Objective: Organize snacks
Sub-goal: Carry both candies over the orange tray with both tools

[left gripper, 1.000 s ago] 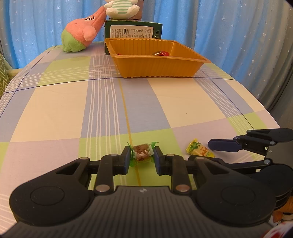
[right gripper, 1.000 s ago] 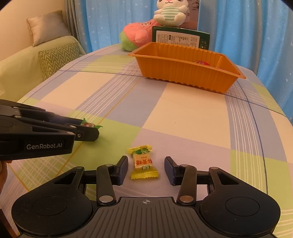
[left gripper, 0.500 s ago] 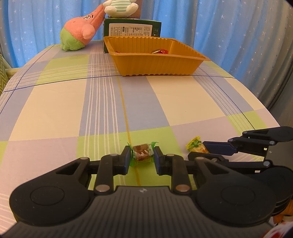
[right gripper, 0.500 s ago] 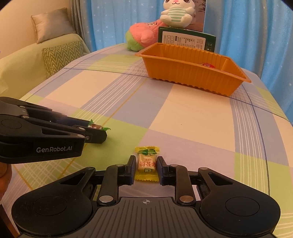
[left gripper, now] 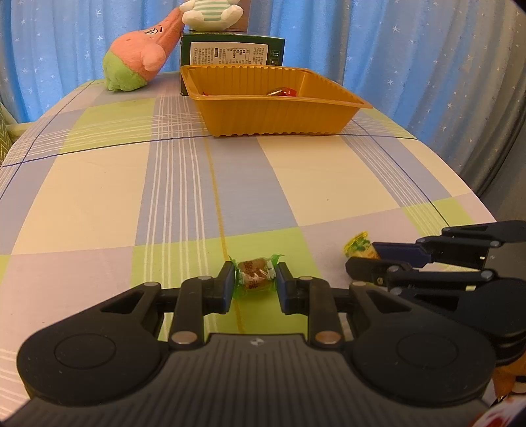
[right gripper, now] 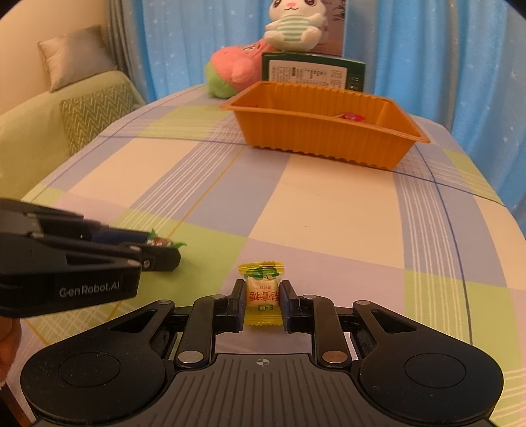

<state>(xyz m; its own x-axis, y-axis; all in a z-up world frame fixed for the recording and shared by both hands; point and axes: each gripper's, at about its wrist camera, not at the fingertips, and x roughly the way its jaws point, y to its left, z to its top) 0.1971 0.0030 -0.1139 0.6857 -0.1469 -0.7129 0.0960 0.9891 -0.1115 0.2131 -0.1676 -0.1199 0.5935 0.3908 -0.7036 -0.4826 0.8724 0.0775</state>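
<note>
My left gripper (left gripper: 254, 279) is shut on a brown candy in a green wrapper (left gripper: 253, 276), low over the checked tablecloth (left gripper: 184, 184). My right gripper (right gripper: 262, 297) is shut on a yellow-wrapped candy (right gripper: 262, 295), its fingers pressing both sides. In the left wrist view the right gripper (left gripper: 361, 259) shows at the right with the yellow candy (left gripper: 358, 244) poking out. The right wrist view has the left gripper (right gripper: 157, 249) at the left, holding the green-wrapped candy (right gripper: 161, 242). The orange tray (left gripper: 273, 111) stands far back with a red-wrapped sweet (left gripper: 284, 92) inside.
Behind the tray (right gripper: 328, 131) stand a green box (left gripper: 230, 54), a pink and green plush (left gripper: 138, 62) and a white plush (right gripper: 292, 26). A green sofa with cushions (right gripper: 92, 111) lies off the table's left. Blue curtains hang at the back.
My right gripper closed on the yellow candy, which had lain loose between its open fingers. The left gripper kept its grip on the green-wrapped candy and stayed put.
</note>
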